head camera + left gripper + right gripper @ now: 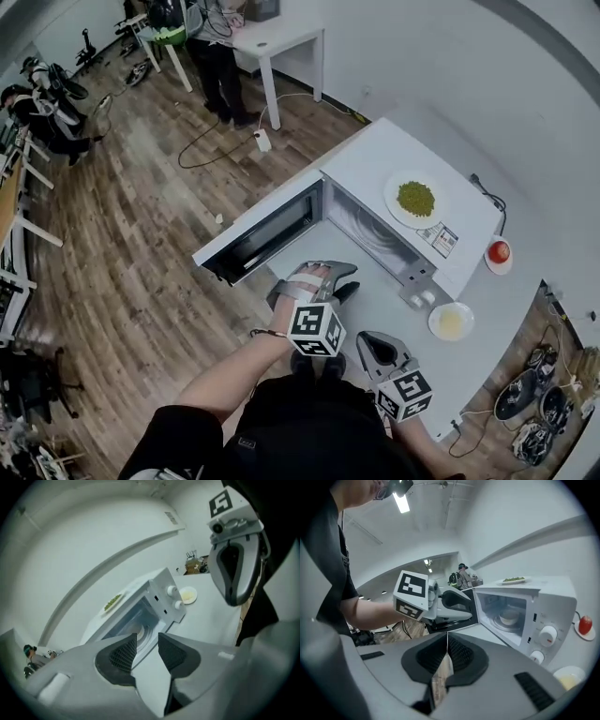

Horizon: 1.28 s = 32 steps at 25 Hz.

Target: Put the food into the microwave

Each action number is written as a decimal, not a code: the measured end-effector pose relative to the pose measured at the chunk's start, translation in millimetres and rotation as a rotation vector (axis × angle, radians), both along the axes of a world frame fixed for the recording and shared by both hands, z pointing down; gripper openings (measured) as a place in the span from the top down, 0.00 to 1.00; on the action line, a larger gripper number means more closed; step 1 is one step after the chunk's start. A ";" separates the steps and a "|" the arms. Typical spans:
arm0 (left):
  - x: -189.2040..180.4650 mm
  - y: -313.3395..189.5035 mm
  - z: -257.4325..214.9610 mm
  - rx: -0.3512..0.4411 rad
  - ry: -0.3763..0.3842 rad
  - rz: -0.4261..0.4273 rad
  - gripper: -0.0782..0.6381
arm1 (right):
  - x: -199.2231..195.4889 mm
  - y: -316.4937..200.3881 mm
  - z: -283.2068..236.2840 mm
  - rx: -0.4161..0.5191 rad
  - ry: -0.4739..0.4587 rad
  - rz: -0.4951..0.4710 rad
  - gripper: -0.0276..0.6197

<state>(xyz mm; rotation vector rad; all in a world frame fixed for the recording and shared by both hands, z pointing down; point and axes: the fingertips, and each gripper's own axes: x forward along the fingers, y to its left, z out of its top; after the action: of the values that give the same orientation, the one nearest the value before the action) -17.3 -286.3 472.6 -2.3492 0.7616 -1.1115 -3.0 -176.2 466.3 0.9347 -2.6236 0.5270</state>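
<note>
White microwave [375, 159] door hangs open; left gripper [147, 644] fingers spread, empty; right gripper [447, 641] fingers closed on nothing. Next, likely: lift the plate of greens [391, 192] off its top.

Brown wood plank floor [141, 262] below me. White wall [450, 56] ahead, with a grey band [553, 47] curving across it. Pale counter [506, 300] against that wall. Small white table [281, 37] further back, a person [217, 70] standing at it. Black cable [211, 145] on the floor nearby. Desk [11, 202] at my far left. Ceiling strip light [401, 502] is on, in the right gripper view.
</note>
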 end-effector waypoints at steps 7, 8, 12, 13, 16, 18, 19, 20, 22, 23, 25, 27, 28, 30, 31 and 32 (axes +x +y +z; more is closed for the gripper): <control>-34.1 52.1 -82.4 0.047 0.302 -0.023 0.70 | -37.5 28.7 -18.4 0.025 -0.035 -0.018 0.93; -37.4 61.4 -87.5 0.025 0.346 -0.020 0.70 | -44.1 35.5 -17.8 0.023 -0.034 -0.037 0.93; -48.6 97.2 -97.9 -0.092 0.502 -0.025 0.72 | -56.9 47.5 -26.0 0.066 -0.013 -0.088 0.93; -50.1 105.5 -97.5 -0.109 0.522 -0.035 0.72 | -56.0 47.7 -28.9 0.076 -0.015 -0.088 0.93; -54.0 128.2 -93.6 -0.133 0.563 -0.101 0.73 | -49.8 49.6 -38.5 0.101 -0.036 -0.089 0.93; -52.9 140.1 -94.4 -0.153 0.614 -0.161 0.75 | -41.7 51.8 -47.2 0.123 -0.046 -0.094 0.93; -48.8 145.6 -97.0 -0.165 0.645 -0.183 0.76 | -35.6 53.2 -51.9 0.133 -0.050 -0.094 0.93; -42.3 151.4 -101.0 -0.175 0.676 -0.195 0.77 | -28.4 55.6 -56.2 0.142 -0.050 -0.092 0.93; -26.9 163.8 -109.0 -0.187 0.725 -0.211 0.79 | -13.3 65.3 -62.9 0.168 -0.034 -0.092 0.93; -19.5 169.8 -111.8 -0.192 0.744 -0.221 0.79 | -6.3 72.4 -64.9 0.185 -0.021 -0.097 0.93; -4.6 181.4 -115.2 -0.206 0.772 -0.236 0.79 | 6.3 89.0 -65.2 0.188 -0.025 -0.114 0.93; 11.4 192.9 -115.0 -0.223 0.784 -0.246 0.79 | 19.2 104.8 -61.4 0.112 -0.107 -0.124 0.93; 19.2 199.0 -114.4 -0.233 0.789 -0.253 0.80 | 26.3 111.7 -59.4 0.065 -0.155 -0.124 0.93; 34.0 211.5 -116.1 -0.255 0.819 -0.269 0.80 | 41.6 123.0 -58.5 0.039 -0.178 -0.128 0.93; 41.1 217.4 -118.8 -0.263 0.839 -0.273 0.80 | 48.9 127.7 -60.2 0.059 -0.157 -0.132 0.93; 47.6 222.8 -122.0 -0.266 0.854 -0.272 0.80 | 54.8 132.1 -63.2 0.082 -0.139 -0.137 0.93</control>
<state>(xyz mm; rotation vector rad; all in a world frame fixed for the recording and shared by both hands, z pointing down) 30.3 -63.5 350.6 -3.0286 1.3048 -0.2409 51.9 -44.1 403.1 0.7590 -2.8285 0.4687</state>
